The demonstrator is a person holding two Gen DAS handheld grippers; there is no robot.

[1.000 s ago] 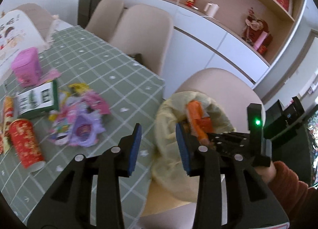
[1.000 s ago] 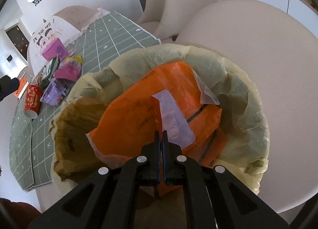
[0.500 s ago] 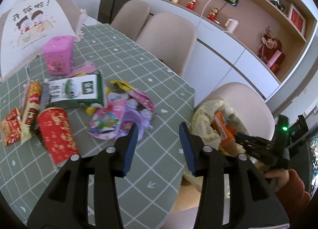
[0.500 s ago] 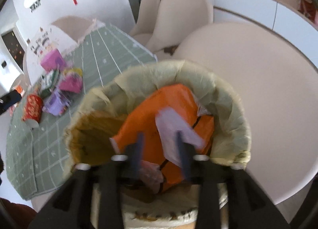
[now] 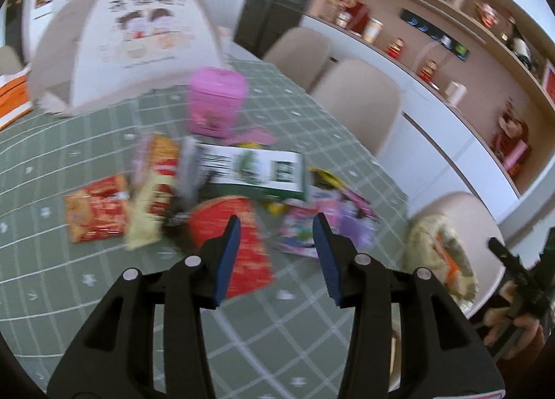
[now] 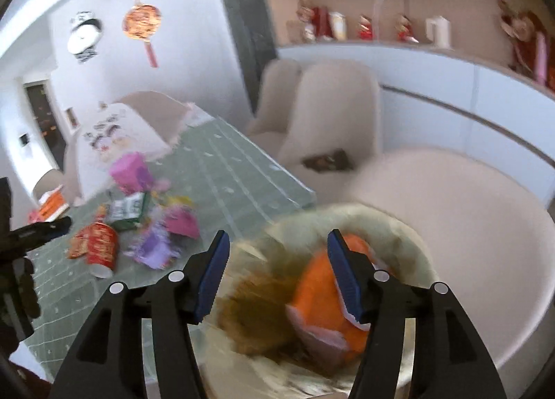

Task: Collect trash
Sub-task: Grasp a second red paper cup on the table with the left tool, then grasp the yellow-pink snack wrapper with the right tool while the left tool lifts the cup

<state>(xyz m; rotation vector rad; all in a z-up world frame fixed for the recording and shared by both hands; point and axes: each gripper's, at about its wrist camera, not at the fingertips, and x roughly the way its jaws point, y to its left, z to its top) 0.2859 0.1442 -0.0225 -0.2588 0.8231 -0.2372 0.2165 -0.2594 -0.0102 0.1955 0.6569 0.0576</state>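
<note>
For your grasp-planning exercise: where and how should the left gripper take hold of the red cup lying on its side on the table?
Grip the red cup across its round body, near mid-length, left gripper coming from above, pads straddling its sides. It lies flat, so the rim is poorly presented.

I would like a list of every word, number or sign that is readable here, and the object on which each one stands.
No text can be read with certainty.
White food cover: large characters above a cartoon, blurred.
Green and white box: printing and a square code, blurred.
Red can: gold pattern, unreadable.
Red snack packet: print smeared.
Orange bag in the bin: no print legible.
</note>
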